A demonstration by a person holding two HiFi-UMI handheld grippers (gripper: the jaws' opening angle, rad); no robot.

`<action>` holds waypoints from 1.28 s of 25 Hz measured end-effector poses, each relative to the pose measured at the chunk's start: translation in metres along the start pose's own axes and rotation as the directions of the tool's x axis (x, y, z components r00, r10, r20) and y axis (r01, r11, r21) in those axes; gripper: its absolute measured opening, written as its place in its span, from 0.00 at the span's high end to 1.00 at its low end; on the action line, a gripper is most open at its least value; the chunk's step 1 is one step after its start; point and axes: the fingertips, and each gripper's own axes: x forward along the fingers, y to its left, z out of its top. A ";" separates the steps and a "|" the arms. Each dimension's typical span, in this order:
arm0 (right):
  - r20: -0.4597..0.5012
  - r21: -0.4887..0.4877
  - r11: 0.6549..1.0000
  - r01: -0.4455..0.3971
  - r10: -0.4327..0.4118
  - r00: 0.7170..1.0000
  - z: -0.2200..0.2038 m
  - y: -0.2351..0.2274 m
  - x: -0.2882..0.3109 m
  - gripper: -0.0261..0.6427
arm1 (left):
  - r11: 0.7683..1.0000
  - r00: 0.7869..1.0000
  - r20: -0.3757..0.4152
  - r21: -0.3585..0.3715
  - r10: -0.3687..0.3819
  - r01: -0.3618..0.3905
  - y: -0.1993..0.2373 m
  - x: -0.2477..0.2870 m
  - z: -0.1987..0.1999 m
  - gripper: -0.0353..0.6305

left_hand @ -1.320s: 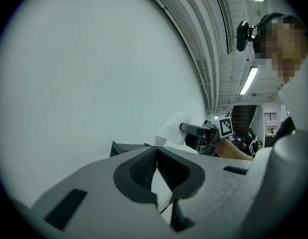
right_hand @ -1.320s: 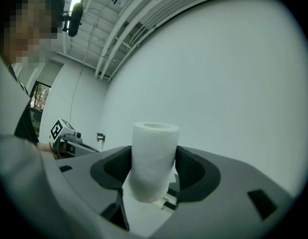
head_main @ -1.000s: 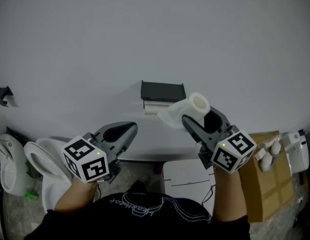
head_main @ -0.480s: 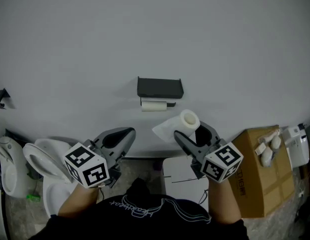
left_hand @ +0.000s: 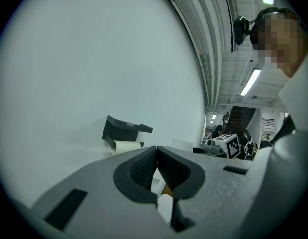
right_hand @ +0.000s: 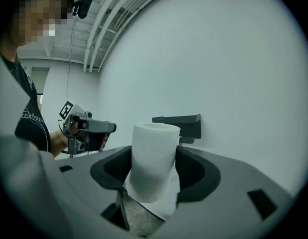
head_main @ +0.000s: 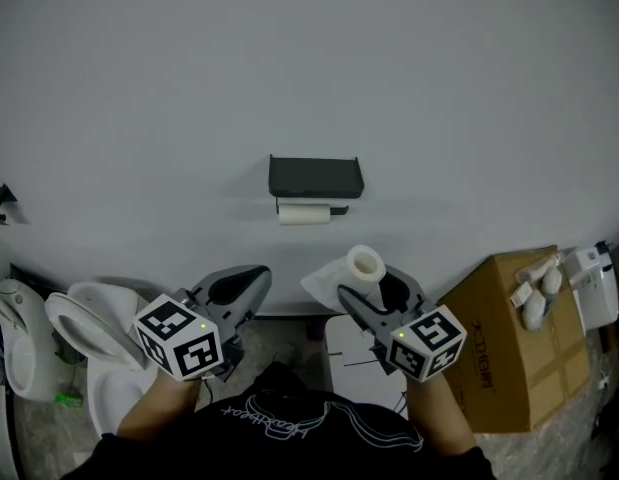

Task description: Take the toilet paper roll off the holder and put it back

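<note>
The right claw (head_main: pixel 374 286) grasps the toilet paper roll (head_main: pixel 365 263) by its sides, core end up, likely to keep the core free for the holder (head_main: pixel 316 176). The roll is off the holder, below it and well apart. The left claw (head_main: pixel 247 280) is clenched, empty, idle.
</note>
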 end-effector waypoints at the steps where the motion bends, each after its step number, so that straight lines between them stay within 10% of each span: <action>1: -0.002 0.006 1.000 0.000 0.000 1.000 -0.002 0.000 0.000 0.55 | 1.000 1.000 -0.001 -0.004 0.001 -0.001 0.001 0.000 -0.001 0.94; 32: 0.082 0.016 1.000 -0.022 0.020 0.996 0.044 -0.008 -0.003 0.55 | 1.000 1.000 0.008 -0.006 -0.009 0.009 0.011 0.003 0.010 0.94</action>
